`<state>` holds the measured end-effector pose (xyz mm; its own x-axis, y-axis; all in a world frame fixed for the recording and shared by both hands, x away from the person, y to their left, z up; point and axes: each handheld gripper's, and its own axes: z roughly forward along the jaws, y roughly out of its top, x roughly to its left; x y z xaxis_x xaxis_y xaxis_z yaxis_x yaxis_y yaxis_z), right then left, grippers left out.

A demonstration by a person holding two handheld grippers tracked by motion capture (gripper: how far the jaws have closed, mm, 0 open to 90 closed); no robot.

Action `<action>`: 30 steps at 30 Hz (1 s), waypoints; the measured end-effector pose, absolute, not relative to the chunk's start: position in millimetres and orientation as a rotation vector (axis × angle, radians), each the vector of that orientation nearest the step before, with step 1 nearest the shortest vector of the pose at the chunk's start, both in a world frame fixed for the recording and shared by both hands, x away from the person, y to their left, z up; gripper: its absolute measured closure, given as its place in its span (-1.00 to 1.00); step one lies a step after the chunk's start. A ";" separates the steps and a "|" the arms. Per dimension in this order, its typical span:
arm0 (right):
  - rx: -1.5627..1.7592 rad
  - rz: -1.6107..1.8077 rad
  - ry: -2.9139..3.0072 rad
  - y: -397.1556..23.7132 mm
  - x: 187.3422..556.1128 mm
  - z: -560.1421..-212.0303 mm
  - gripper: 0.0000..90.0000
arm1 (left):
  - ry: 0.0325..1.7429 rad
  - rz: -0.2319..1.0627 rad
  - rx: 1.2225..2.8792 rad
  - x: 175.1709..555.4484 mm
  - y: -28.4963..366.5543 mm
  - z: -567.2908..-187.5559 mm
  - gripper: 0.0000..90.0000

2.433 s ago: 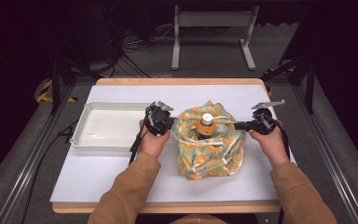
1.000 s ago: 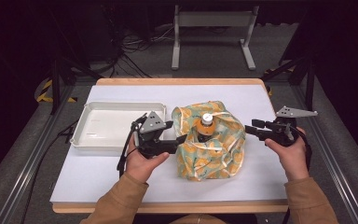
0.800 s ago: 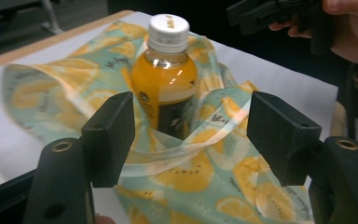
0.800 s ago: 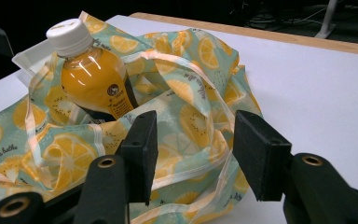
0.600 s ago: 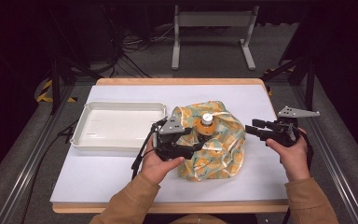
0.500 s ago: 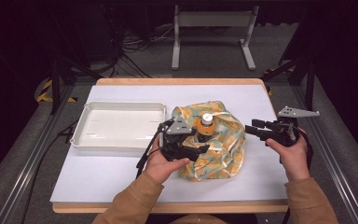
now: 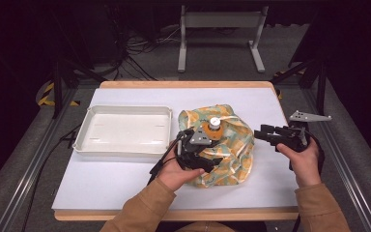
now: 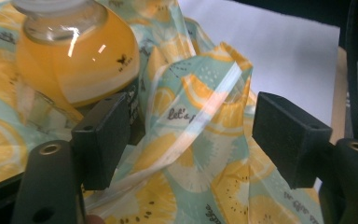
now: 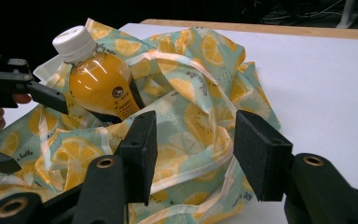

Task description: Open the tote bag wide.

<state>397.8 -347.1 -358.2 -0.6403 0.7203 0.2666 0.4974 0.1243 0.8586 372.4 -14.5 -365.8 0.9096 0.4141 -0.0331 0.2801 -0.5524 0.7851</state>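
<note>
Left gripper (image 8: 193, 135) nearer, jaws spread around a bag (image 8: 205, 154) fold; bottle (image 8: 74, 56) upright just beyond. Right gripper (image 7: 266, 135) spread, empty, toward surface's right edge.

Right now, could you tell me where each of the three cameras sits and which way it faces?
High view: fixed above the person's side, looking forward and down on the table, tray and bag; forearms and both hands show.
Left gripper view: rides the left gripper, looking along its open jaws at the bottle in the bag.
Right gripper view: rides the right gripper, facing the bag from its far side; the left gripper's jaws show at left.
All three share bottle and bag.
</note>
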 end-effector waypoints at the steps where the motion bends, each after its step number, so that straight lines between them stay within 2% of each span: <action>1: 1.209 1.530 2.187 -346.8 397.6 -358.3 0.12 | 0.494 0.201 2.207 372.4 -15.3 -367.0 -0.31; 7: 1.202 1.535 2.193 -345.9 398.5 -359.4 0.12 | 0.540 0.209 2.288 378.0 -18.4 -374.6 -0.14; 9: 1.203 1.535 2.195 -345.6 398.8 -360.3 0.12 | 0.546 0.216 2.294 379.2 -17.6 -376.5 -0.02; 16: 1.191 1.537 2.198 -344.4 398.4 -360.1 0.12 | 0.546 0.243 2.295 380.1 -11.5 -376.9 0.74; 18: 1.197 1.537 2.200 -343.8 398.0 -359.9 0.12 | 0.542 0.248 2.274 378.5 -9.2 -375.1 0.88; 25: 1.178 1.523 2.218 -338.5 397.0 -360.1 0.12 | 0.530 0.223 2.156 372.8 10.2 -359.0 0.94; 30: 1.158 1.509 2.240 -332.3 395.7 -360.6 0.11 | 0.548 0.267 2.131 365.7 35.7 -348.7 0.91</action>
<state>395.7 -332.3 -360.6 -0.6722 0.6980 0.2470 0.4911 0.1706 0.8542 365.7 35.7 -348.7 0.8789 0.4768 -0.0124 0.2846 -0.5034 0.8158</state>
